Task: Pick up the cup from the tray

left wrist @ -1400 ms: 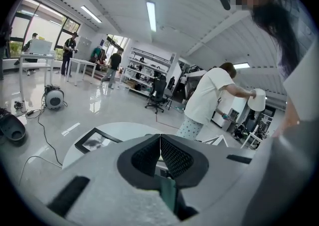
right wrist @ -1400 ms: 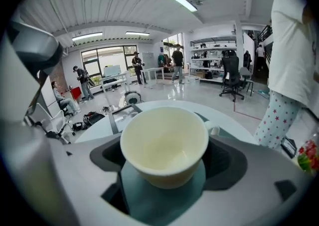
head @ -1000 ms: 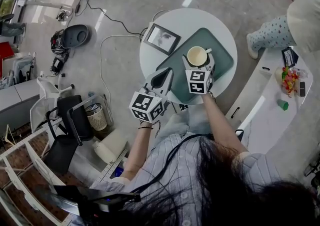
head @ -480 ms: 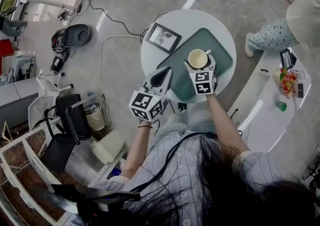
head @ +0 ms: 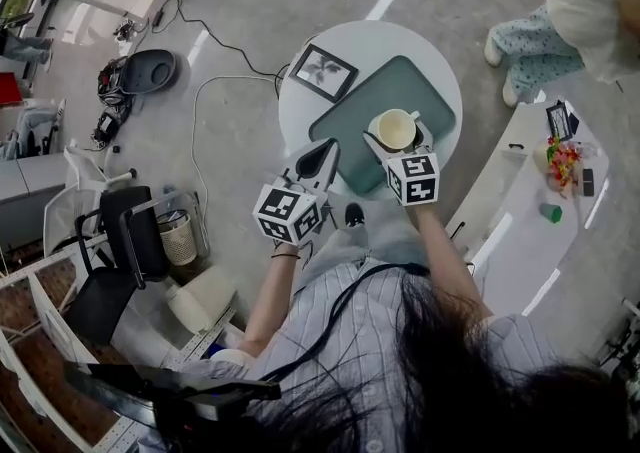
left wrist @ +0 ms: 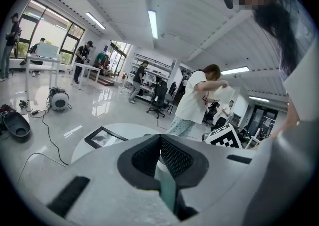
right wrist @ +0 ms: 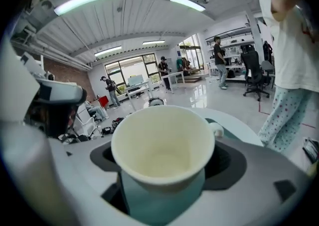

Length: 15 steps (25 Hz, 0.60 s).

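Observation:
A cream cup (head: 394,127) with a small handle is over the dark green tray (head: 350,111) on the round white table (head: 350,46). My right gripper (head: 398,139) is shut on the cup, one jaw on each side of its wall. In the right gripper view the cup (right wrist: 162,142) fills the space between the jaws of the right gripper (right wrist: 164,165), mouth up and empty, with the tray (right wrist: 149,205) showing below. I cannot tell whether the cup touches the tray. My left gripper (head: 322,153) hovers at the tray's near left edge, shut and holding nothing (left wrist: 160,142).
A black picture frame (head: 324,72) lies on the table's left side. A person in white with dotted trousers (head: 560,16) stands at the upper right beside a white side table (head: 520,211) with small items. Chairs (head: 130,241) and floor cables (head: 210,91) are on the left.
My right gripper with the cup has drifted slightly toward the near edge of the tray. The left gripper has barely moved. The standing person has shifted farther up and right.

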Available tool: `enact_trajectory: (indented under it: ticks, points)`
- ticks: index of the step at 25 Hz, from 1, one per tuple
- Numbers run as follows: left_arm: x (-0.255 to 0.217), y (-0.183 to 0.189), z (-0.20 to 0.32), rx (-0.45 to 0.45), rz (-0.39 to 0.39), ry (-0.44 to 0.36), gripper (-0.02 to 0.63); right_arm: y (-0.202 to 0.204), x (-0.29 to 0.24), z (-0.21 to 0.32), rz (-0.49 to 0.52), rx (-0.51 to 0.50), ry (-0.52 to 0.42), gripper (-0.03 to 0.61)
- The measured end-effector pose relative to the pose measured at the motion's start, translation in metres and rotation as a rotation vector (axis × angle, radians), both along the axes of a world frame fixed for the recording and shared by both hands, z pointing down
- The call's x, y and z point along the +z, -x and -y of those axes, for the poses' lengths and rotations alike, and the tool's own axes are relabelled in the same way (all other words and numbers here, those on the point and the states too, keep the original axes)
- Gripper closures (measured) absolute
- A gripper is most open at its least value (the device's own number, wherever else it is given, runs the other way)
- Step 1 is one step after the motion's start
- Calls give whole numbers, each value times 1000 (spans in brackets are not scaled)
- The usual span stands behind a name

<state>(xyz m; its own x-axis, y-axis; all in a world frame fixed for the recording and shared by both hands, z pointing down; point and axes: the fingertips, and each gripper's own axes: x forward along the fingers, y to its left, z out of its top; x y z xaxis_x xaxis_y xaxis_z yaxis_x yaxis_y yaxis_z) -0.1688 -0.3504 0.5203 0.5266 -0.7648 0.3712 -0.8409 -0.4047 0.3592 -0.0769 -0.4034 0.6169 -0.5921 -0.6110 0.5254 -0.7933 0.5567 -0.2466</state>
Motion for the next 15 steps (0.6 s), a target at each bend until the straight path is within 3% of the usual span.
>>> enact_trajectory:
  ticks: [3,15]
  points:
    - [-6,0,-10,-5,-15,-18,601,1,-22,-12,41,2,-9,166]
    - [-43,5,-78,-13,-74,-102,601,6,-87,-77,35,-18,-72,166]
